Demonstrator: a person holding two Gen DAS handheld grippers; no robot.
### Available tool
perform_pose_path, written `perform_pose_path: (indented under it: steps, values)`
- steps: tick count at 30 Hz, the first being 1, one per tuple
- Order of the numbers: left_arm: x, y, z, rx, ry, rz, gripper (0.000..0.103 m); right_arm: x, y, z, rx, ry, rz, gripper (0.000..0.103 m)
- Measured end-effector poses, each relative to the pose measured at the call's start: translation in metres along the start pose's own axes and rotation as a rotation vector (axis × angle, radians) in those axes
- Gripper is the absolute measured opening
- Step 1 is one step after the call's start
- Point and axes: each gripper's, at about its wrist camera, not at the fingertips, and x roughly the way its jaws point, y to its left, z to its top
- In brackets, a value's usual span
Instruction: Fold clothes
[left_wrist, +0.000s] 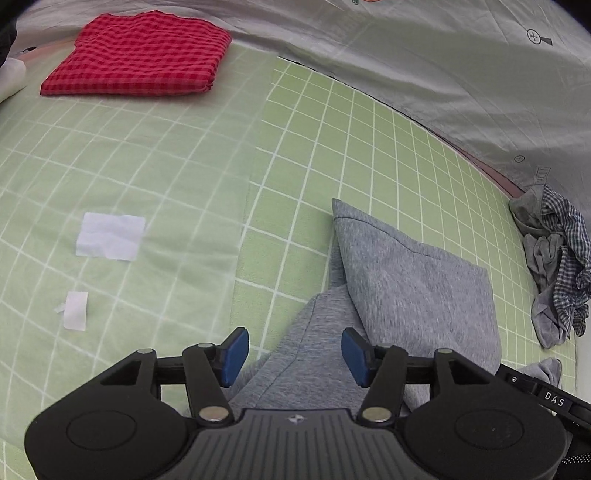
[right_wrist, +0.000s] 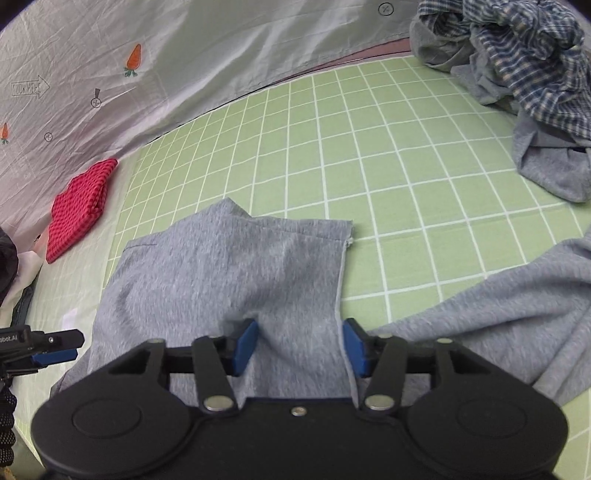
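Note:
A grey knit garment (left_wrist: 406, 273) lies partly folded on the green checked sheet (left_wrist: 184, 155). My left gripper (left_wrist: 293, 350) is open, its blue pads on either side of a grey fabric ridge. In the right wrist view the same garment (right_wrist: 229, 266) spreads ahead, with another grey part (right_wrist: 517, 317) trailing to the right. My right gripper (right_wrist: 301, 345) is open over the garment's near edge. The left gripper (right_wrist: 51, 350) shows at that view's left edge.
A folded red checked cloth (left_wrist: 140, 55) lies at the far left; it also shows in the right wrist view (right_wrist: 79, 210). A crumpled pile of blue plaid and grey clothes (right_wrist: 524, 85) sits at the far right. White paper scraps (left_wrist: 110, 236) lie on the sheet. A grey printed sheet (right_wrist: 147, 55) rises behind.

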Motion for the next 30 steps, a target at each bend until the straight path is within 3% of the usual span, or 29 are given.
perform_pose_path:
  steps: [4,6,8,13,14,16,17,18,24,30]
  values:
    - [0.012,-0.004,0.003,0.021,0.037,0.025,0.057,-0.026,0.001,0.011,-0.04,-0.142,-0.066,0.001]
    - [0.015,-0.004,0.003,0.036,0.043,0.041,0.057,-0.046,-0.013,0.025,0.01,-0.222,-0.116,0.001]
    - [0.018,-0.003,0.003,0.03,0.052,0.04,0.057,-0.058,-0.035,0.039,0.082,-0.248,-0.157,0.001]
    - [0.025,-0.006,0.003,0.034,0.071,0.052,0.057,-0.052,-0.044,0.045,0.036,-0.203,-0.241,0.002]
    - [0.025,-0.007,0.003,0.043,0.071,0.055,0.057,-0.049,-0.042,0.043,0.035,-0.191,-0.246,0.007]
    - [0.025,-0.01,0.003,0.054,0.071,0.06,0.057,-0.04,-0.041,0.039,0.087,-0.166,-0.187,0.028]
    - [0.026,-0.011,0.002,0.057,0.072,0.062,0.057,-0.036,-0.041,0.036,0.115,-0.154,-0.154,0.052]
    - [0.026,-0.012,0.002,0.06,0.075,0.064,0.057,-0.03,-0.041,0.033,0.144,-0.143,-0.128,0.055]
    - [0.029,-0.019,-0.003,0.081,0.085,0.091,0.057,0.005,-0.033,0.019,0.266,-0.015,-0.06,0.055]
    - [0.032,-0.025,-0.007,0.121,0.094,0.126,0.058,0.011,-0.013,0.007,0.188,0.033,-0.089,0.058]
